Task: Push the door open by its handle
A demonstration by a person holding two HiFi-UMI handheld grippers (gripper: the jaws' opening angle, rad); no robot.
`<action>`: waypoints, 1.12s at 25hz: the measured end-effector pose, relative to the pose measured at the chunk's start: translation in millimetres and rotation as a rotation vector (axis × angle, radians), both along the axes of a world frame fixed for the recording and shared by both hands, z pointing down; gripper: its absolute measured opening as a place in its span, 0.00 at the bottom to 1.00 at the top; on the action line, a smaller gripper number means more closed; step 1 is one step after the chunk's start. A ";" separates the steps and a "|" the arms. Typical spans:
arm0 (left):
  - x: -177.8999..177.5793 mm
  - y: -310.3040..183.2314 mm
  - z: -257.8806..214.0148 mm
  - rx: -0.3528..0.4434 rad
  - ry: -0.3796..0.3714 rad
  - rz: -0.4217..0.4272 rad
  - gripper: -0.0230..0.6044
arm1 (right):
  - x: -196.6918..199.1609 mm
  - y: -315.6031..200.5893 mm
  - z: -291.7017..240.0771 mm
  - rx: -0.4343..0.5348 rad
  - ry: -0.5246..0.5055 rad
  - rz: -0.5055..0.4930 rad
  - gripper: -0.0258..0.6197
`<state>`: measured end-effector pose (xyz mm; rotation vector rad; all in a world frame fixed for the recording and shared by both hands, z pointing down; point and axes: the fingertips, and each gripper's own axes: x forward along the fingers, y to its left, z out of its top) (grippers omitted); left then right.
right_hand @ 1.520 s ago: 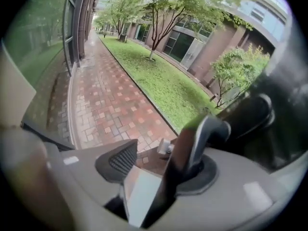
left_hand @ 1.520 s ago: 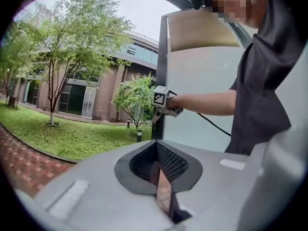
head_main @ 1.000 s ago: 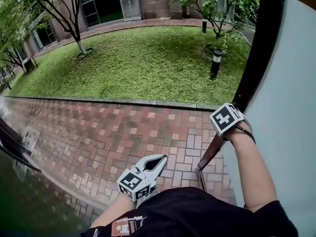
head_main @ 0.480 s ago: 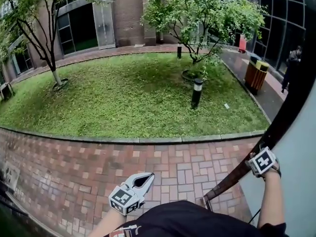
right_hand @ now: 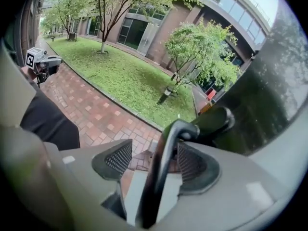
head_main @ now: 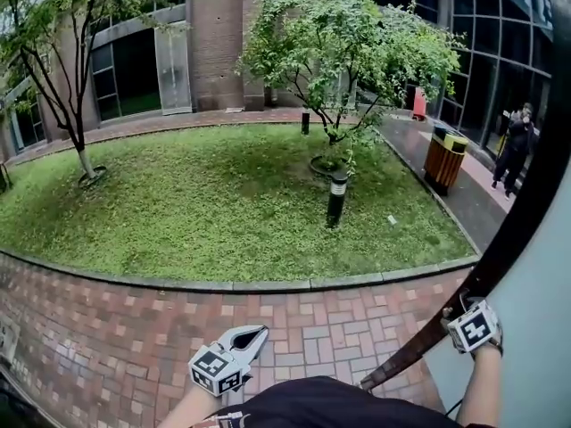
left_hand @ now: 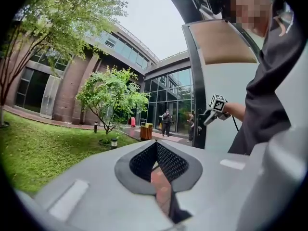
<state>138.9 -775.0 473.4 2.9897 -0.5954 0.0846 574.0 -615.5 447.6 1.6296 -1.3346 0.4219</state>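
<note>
**Right gripper at the door handle, left gripper idle over the paving**

Only the right gripper view shows the right gripper point(right_hand: 154, 160) spread around the dark curved metal bar handle point(right_hand: 159, 182) of the pale, dark-framed door point(head_main: 535, 328). The bar lies against one pad, with a gap to the other. The head view shows just that gripper's marker cube at the door's edge. The left gripper point(left_hand: 155, 146) has its tips pressed together on nothing, above the red brick paving point(head_main: 107, 328).

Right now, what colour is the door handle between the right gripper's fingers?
The door handle is black, clearest in the right gripper view.
</note>
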 end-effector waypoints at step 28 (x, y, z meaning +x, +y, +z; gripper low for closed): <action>-43.4 -10.5 10.7 -0.058 0.033 -0.129 0.03 | -224.5 -112.5 48.2 0.686 -0.890 -0.531 0.04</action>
